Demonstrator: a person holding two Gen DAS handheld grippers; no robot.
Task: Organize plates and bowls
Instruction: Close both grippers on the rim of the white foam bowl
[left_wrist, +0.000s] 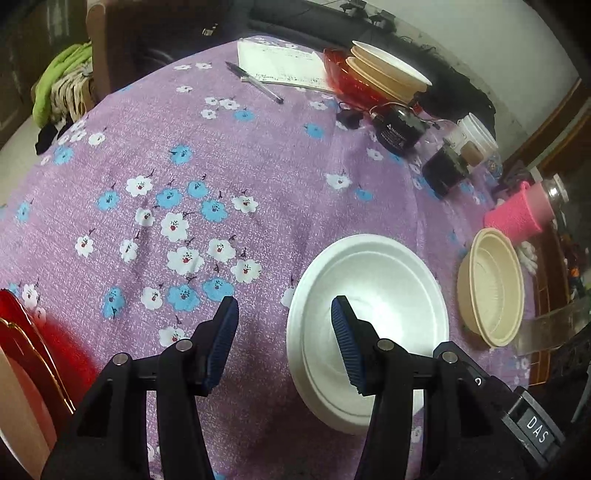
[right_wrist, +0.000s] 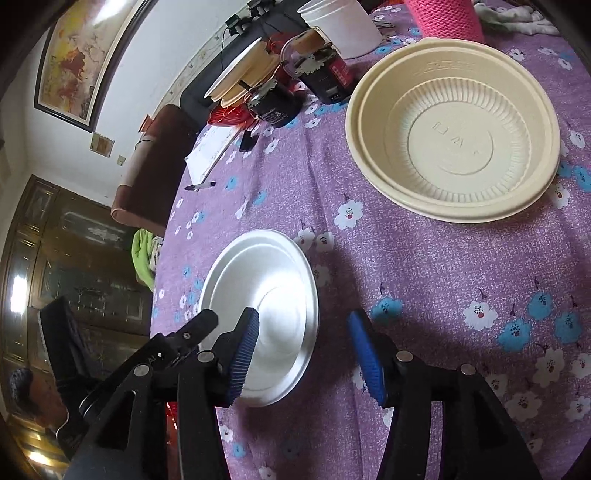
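Two grippers held above a flowered tablecloth, both with jaws apart and nothing gripped.

The left gripper (left_wrist: 284, 334) tilts steeply down at the bottom of its frame, jaws about half open and empty; its right finger overlaps the rim of the white plate (left_wrist: 373, 295) in view, though contact cannot be told. The right gripper (right_wrist: 303, 354) also points down, half open and empty, its left finger over the same white plate (right_wrist: 266, 295) at lower centre. One cream bowl (right_wrist: 454, 136) sits upper right in the right view, faint raised letters on its base unreadable. A stack of plates (left_wrist: 388, 70) stands at the top of the left view. The left gripper's body bears a tag (left_wrist: 537, 428) reading "DAS". The tablecloth (left_wrist: 184, 147) is purple.
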